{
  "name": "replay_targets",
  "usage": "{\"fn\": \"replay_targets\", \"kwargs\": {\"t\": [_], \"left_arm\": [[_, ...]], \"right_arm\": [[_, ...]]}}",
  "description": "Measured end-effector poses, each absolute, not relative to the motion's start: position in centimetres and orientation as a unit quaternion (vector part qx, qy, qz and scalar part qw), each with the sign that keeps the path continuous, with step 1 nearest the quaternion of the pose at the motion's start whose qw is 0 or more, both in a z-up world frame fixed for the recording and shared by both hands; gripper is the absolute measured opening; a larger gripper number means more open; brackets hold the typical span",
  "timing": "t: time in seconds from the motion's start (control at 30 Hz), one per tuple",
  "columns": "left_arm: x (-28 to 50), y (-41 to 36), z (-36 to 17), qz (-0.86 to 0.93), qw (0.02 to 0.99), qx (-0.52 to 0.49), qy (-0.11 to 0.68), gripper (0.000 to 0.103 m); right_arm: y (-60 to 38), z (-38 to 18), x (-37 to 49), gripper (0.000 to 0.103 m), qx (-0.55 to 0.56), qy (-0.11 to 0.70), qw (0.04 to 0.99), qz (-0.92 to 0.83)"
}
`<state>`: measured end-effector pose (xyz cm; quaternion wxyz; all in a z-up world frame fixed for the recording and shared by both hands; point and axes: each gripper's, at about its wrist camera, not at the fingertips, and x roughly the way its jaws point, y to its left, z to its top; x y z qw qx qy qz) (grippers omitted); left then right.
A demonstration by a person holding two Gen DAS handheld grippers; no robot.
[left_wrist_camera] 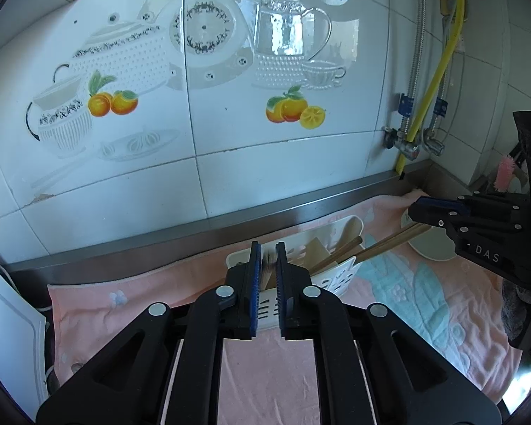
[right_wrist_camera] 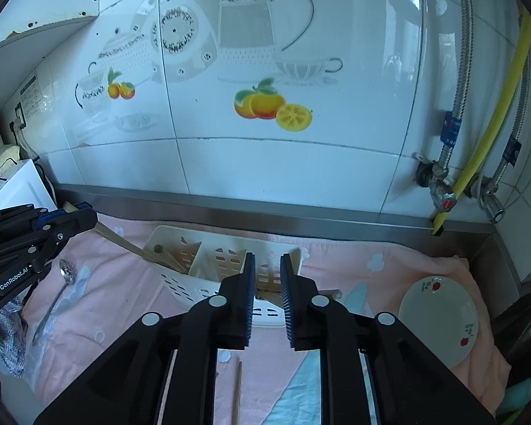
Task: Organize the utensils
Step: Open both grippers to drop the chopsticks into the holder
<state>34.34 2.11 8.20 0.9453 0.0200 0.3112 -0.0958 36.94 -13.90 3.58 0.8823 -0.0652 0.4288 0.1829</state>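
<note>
Left wrist view: left gripper point(left_wrist_camera: 268, 248), jaws slightly parted around chopstick ends point(left_wrist_camera: 267, 265); pad contact cannot be told. White utensil holder point(left_wrist_camera: 340, 276) lies on pink towel point(left_wrist_camera: 272, 372), chopsticks point(left_wrist_camera: 382, 244) protruding.

Right wrist view: right gripper point(right_wrist_camera: 267, 260), jaws apart, empty, above holder point(right_wrist_camera: 180, 279). Slotted spoon point(right_wrist_camera: 58, 290) left; plate point(right_wrist_camera: 439, 318) right; single chopstick point(right_wrist_camera: 236, 393) on towel point(right_wrist_camera: 407, 269).
</note>
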Motion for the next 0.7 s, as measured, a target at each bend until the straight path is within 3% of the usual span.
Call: {"fn": "replay_targets", "kwargs": {"t": [0.1,0.27,0.5,0.7], "left_arm": [[33.6,2.1,8.7,-0.096,0.948,0.019,0.303,0.022],[32.0,2.0,9.4,-0.096,0.951,0.022,0.294,0.026],[28.8,2.2,9.8,-0.09,0.956,0.027,0.279,0.047],[25.7,2.5,9.3,-0.094,0.959,0.019,0.268,0.059]], "right_arm": [[-14.2,4.2,36.3,0.023,-0.067,0.421,0.886,0.183],[-14.9,5.2,35.1,0.028,-0.069,0.412,0.891,0.179],[-16.0,6.6,32.4,0.04,-0.067,0.397,0.898,0.176],[-16.7,7.0,29.6,0.048,-0.066,0.39,0.9,0.181]]}}
